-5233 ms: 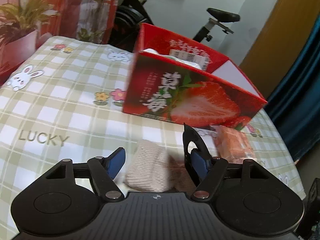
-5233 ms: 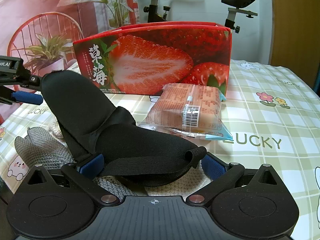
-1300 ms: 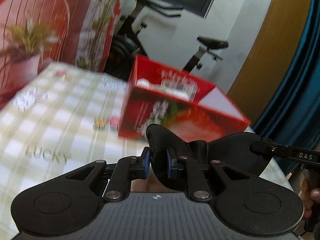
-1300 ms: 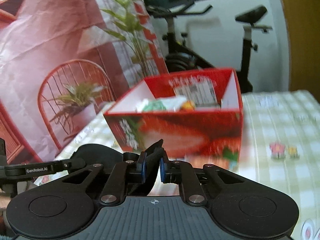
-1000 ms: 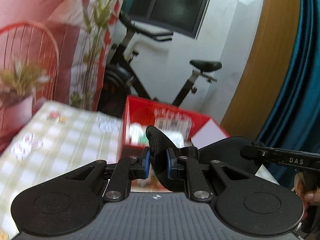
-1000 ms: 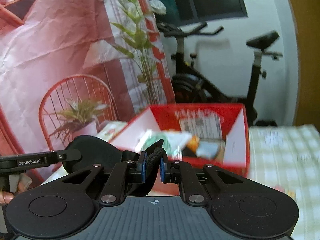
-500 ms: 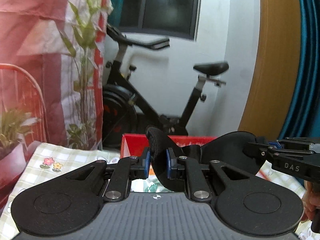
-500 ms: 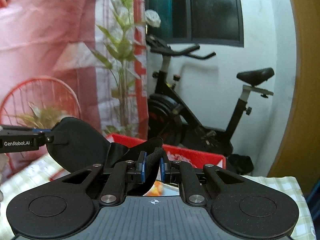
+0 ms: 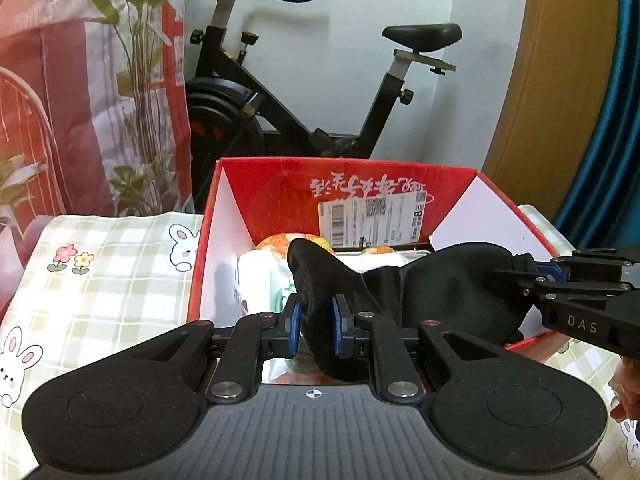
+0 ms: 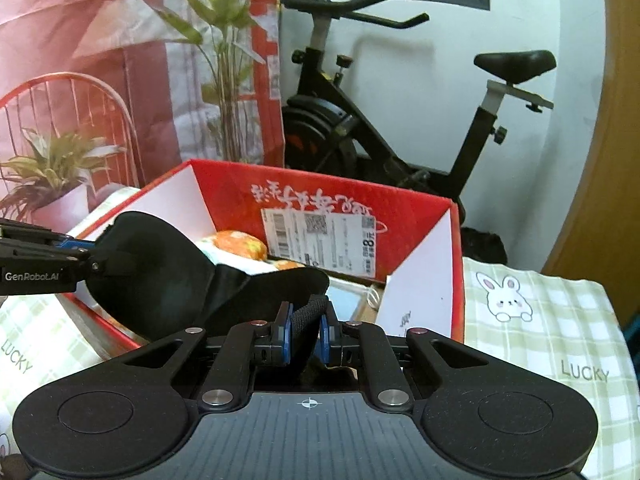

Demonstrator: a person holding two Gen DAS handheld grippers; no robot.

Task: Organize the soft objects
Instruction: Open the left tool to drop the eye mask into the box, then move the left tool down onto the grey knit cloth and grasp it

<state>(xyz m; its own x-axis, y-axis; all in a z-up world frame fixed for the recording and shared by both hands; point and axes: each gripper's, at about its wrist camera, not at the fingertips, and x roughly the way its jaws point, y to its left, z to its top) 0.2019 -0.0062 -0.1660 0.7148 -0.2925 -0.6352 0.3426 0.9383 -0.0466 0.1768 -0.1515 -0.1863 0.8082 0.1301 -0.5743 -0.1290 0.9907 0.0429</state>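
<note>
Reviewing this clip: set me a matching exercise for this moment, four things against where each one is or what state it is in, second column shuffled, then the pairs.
Things:
1. black eye mask
2. shipping label
3. exercise bike
4. rabbit-print tablecloth

Places or states:
A. stuck on the inner far wall of the red box
B. standing behind the box, by the white wall
C. stretched between the left gripper and right gripper, over the box
D. spread under the box

Pairs: 1-C, 2-A, 3-B, 4-D
</note>
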